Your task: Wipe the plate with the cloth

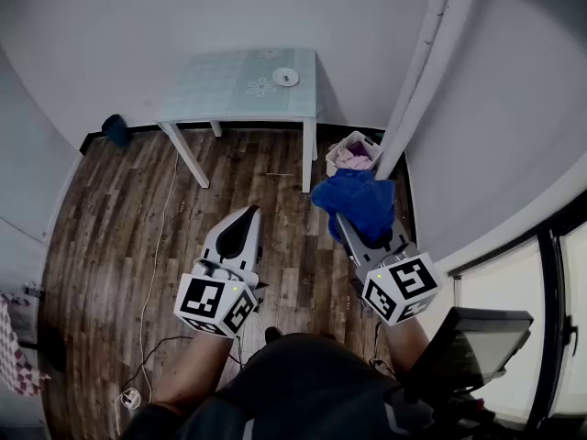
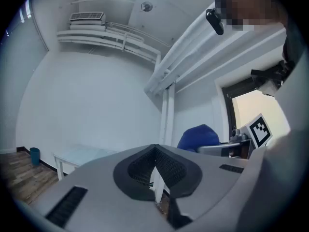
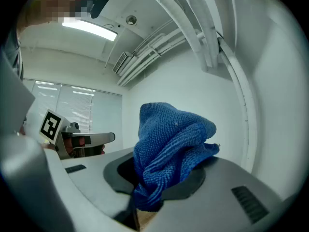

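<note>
The right hand-held gripper (image 1: pixel 347 225) is clamped on the cloth (image 3: pixel 169 144), a deep blue, knitted-looking cloth bunched into a loose wad. Its lower folds are pinched between the jaws and the rest bulges up past the tips. In the head view the cloth (image 1: pixel 356 198) covers that hand-held gripper's front end. The left hand-held gripper (image 2: pixel 155 151) sits just beside the right one, its jaws pressed together with nothing between them. The plate (image 1: pixel 286 78) is small, round and white, and lies flat near the far right corner of the pale tabletop (image 1: pixel 229 90), well ahead of both hand-held grippers and apart from the cloth. Just beyond the right hand-held gripper a white basket (image 1: pixel 367 143) holding pink fabric stands on the wooden floor (image 1: pixel 119 218).
</note>
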The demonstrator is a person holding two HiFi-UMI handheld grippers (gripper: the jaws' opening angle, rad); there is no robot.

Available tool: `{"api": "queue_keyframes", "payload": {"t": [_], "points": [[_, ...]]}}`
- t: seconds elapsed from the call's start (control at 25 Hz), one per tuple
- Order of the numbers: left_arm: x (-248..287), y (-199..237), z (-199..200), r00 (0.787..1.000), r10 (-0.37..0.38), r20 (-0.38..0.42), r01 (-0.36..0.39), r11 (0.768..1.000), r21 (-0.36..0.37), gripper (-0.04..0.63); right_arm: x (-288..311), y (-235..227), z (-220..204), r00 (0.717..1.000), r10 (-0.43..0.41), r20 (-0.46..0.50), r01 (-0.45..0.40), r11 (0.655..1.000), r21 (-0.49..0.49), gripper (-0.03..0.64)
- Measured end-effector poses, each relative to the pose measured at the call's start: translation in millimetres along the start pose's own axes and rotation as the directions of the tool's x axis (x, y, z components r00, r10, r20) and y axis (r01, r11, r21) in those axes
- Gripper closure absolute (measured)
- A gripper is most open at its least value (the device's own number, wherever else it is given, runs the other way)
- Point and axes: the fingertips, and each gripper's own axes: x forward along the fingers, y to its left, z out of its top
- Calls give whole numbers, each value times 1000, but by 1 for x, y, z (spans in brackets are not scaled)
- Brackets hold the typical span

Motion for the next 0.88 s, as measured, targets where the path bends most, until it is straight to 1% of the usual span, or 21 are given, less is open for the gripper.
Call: {"api": "queue_keyframes", "payload": {"t": [0.2, 0.32, 0.52, 0.6, 0.68, 0.88], "points": [[2, -2, 3, 1000, -10, 16, 11, 1000, -8, 586, 0, 1, 3, 1000, 0, 12, 0, 1000, -13, 517], [2, 0, 4, 1000, -5, 14, 5, 1000, -14, 586, 1, 5, 6, 999, 20, 26, -20, 1000, -18, 516], [-9, 22, -3, 1000, -17, 9, 18, 998, -61, 586, 19, 23, 1, 1000, 23, 17, -23, 1000, -13, 515], [-11, 22, -3, 1000, -18, 19, 19, 996, -85, 586, 22, 25, 2, 999, 24, 21, -24, 1000, -4, 515], [-13, 24, -2, 999, -23, 23, 25, 996, -88, 586, 25, 27, 3, 999, 21, 28, -21, 1000, 4, 515], [-25, 60, -3, 997, -56, 58, 62, 992, -106, 586, 55, 49, -4, 1000, 17, 18, -17, 1000, -1, 515]]}}
